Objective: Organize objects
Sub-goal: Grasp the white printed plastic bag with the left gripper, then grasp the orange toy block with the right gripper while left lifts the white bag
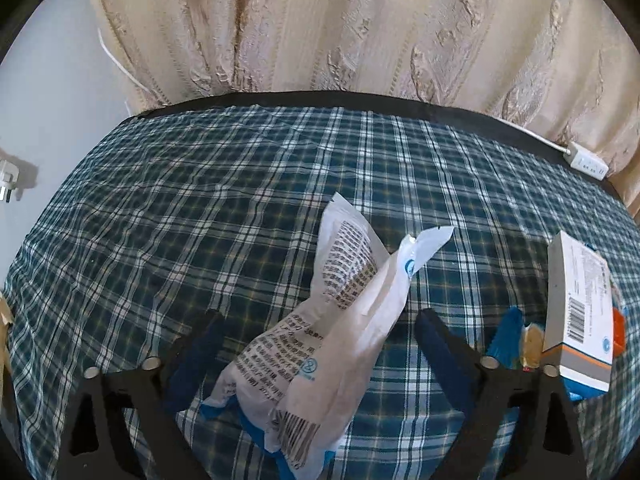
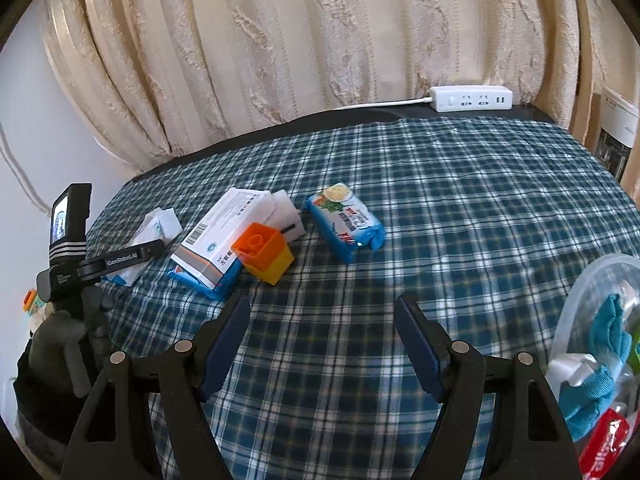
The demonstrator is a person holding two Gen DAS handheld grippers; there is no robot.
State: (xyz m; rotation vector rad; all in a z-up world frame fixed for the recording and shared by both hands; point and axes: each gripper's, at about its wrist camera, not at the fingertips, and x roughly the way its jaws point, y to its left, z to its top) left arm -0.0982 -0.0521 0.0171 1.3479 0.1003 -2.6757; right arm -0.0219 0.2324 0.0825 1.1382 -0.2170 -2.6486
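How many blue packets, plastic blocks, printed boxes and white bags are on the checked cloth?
Blue packets: 2, one lying alone, one under the box
Plastic blocks: 2, orange on yellow
Printed boxes: 1
White bags: 1
Total: 6

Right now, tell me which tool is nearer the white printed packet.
Left. The left tool has the white printed packet lying between its open fingers. The right tool hovers over bare plaid cloth, apart from the packet.
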